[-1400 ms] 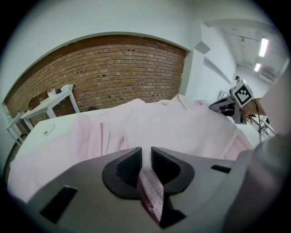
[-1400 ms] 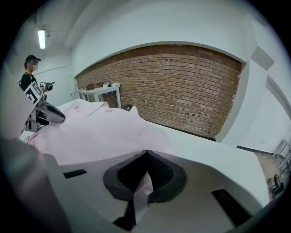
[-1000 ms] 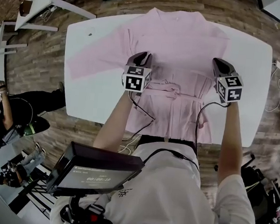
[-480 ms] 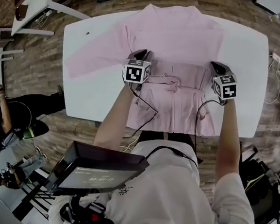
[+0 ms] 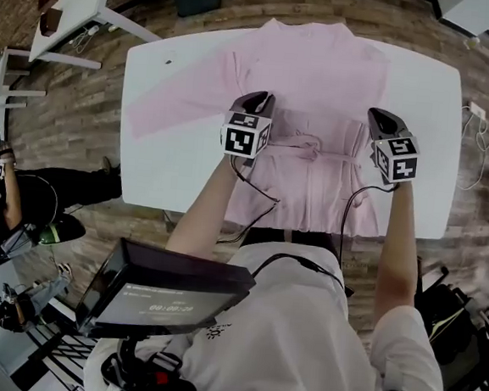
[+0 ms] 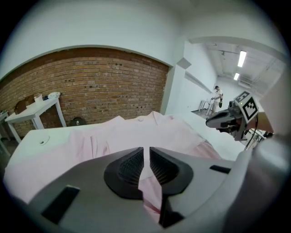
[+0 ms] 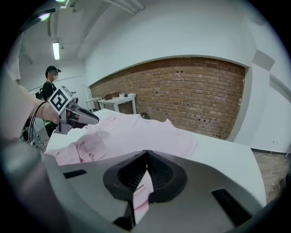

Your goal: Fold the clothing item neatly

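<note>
pink belted robe [image 5: 315, 69] lay spread across one white table [image 5: 157, 174], mid-frame. of two grippers, left gripper [image 5: 259, 100] pinched fabric at its waist, left of centre; right gripper [image 5: 379, 117] was clamped on its right edge.

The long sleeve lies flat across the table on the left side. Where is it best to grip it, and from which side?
Probably at the cuff end of the sleeve, coming in from the left edge of the table. The sleeve lies flat and stretched away from the body of the robe, so its free end is nearest that edge. A low pinch there should lift it cleanly.
</note>
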Action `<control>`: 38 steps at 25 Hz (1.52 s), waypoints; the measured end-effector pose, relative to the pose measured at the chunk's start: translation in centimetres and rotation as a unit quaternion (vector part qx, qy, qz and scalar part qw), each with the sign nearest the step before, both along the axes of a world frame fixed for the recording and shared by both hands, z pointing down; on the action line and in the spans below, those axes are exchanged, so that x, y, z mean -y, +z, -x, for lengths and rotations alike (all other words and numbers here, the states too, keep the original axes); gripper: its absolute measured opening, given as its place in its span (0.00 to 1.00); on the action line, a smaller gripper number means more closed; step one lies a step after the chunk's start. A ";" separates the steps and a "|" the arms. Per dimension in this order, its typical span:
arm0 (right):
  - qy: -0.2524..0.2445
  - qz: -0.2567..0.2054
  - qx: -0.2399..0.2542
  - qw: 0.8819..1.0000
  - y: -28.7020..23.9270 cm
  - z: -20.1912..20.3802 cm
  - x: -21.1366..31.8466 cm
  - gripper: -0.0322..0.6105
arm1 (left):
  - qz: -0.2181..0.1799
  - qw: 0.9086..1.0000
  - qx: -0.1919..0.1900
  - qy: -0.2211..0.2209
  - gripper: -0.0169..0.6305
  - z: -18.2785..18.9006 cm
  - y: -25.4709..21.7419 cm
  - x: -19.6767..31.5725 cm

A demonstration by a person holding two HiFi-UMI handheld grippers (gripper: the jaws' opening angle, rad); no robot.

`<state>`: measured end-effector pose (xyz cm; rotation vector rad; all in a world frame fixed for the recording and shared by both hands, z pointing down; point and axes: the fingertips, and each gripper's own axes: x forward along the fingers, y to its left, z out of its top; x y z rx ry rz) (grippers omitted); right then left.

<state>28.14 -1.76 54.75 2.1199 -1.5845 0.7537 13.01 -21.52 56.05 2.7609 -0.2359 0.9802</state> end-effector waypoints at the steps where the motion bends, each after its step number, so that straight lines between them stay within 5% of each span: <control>1: 0.000 -0.008 -0.006 1.000 -1.0 0.4 0.1 0.06 | -0.007 1.000 -0.010 0.005 0.07 0.0 -1.0 -0.3; 7: -0.001 -0.090 -0.011 0.996 -8.7 4.2 0.8 0.06 | -0.010 0.997 -0.065 0.032 0.03 1.9 -7.3 -2.7; 12: -0.025 -0.121 -0.041 0.991 -13.9 7.8 1.4 0.06 | 0.014 0.994 -0.105 0.036 0.03 5.4 -11.6 -4.0; 20: -0.059 -0.149 -0.060 0.985 -17.5 12.6 4.3 0.06 | -0.003 0.991 -0.126 0.033 0.03 10.8 -13.5 -3.7; 31: -0.200 -0.143 -0.024 0.969 -14.7 18.7 13.4 0.06 | -0.022 0.987 -0.112 -0.110 0.03 16.6 -11.6 1.8; 38: -0.313 -0.159 0.005 0.936 -14.2 23.8 17.6 0.06 | -0.037 0.961 -0.106 -0.252 0.03 23.1 -12.3 3.7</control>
